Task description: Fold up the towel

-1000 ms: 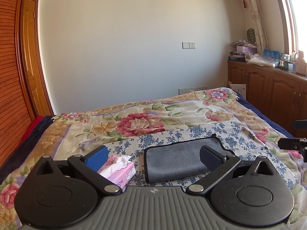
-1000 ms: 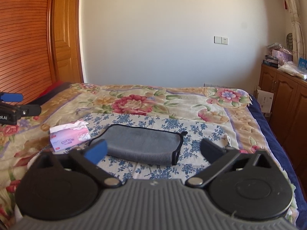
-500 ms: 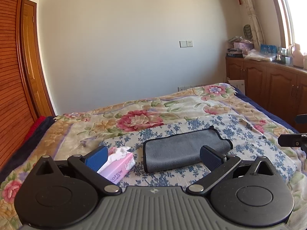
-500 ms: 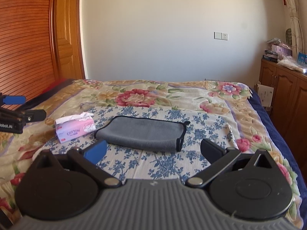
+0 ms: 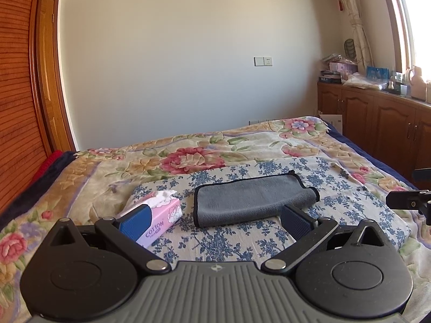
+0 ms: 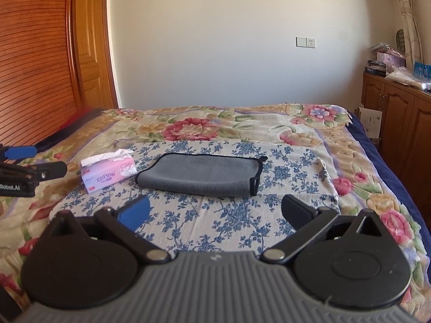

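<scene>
Lowest in the left wrist view sits the left hand-held gripper [image 5: 214, 222], its two fingers spread wide with nothing between them, the blue pad [image 5: 134, 222] at lower left and the dark pad at lower right. The right wrist view shows the right hand-held gripper [image 6: 214, 212] in the same state, fingers wide apart and empty, held above the blue-flowered cloth [image 6: 229, 215] that lies on the bed [image 6: 309, 134].

Beyond the fingers, in the middle of both frames, the grey towel [image 5: 253, 202] [image 6: 200, 175] lies on that cloth, folded over into a long strip with a dark edging and a small loop at its right end. Neither hand-held gripper touches it. Just left of the towel, apart from it, sits a pink tissue pack [image 5: 161, 215] [image 6: 107, 173] marked COTTON, a white tissue sticking out of its top.

At the right edge of the left wrist view the tip of the right tool shows; at the left edge of the right wrist view the left tool shows, with its blue pad.

Farther back the floral bedspread runs to a plain pale wall [image 5: 188, 67] with a switch plate [image 6: 305, 42]. A wooden door [image 6: 89, 53] fills the upper left, and wooden cabinets [image 5: 377, 118] with clutter on top stand at the right
</scene>
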The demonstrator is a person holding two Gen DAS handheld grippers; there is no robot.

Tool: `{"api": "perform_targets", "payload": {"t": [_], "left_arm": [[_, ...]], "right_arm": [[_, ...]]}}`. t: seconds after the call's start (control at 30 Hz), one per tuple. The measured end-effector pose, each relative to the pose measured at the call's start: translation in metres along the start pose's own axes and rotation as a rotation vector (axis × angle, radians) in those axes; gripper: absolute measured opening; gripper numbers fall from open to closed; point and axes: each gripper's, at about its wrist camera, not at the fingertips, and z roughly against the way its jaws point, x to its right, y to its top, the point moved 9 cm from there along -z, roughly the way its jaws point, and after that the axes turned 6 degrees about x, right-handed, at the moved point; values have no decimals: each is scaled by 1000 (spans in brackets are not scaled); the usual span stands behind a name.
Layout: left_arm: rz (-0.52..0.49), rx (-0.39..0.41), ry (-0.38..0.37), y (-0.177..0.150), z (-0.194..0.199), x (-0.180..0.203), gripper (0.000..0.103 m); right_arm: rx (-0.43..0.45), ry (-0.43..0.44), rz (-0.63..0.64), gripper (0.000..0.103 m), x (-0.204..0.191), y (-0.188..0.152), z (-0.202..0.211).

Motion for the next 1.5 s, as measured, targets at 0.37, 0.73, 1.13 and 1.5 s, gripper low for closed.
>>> {"api": "perform_targets", "payload": {"t": [0.37, 0.73, 1.13, 1.5], "left_arm": [[18, -7, -13, -27, 10, -4, 103], [15, -15, 4, -48, 18, -12, 103], [3, 13, 25, -59, 17, -15, 103], [71, 57, 53, -55, 13, -26, 103]], "right_arm": [[-5, -8, 0, 103, -8, -16, 11], [-19, -21, 11, 103, -9, -30, 11], [24, -57, 2, 103, -4, -33, 11], [61, -75, -14, 103, 0, -31, 10]]}}
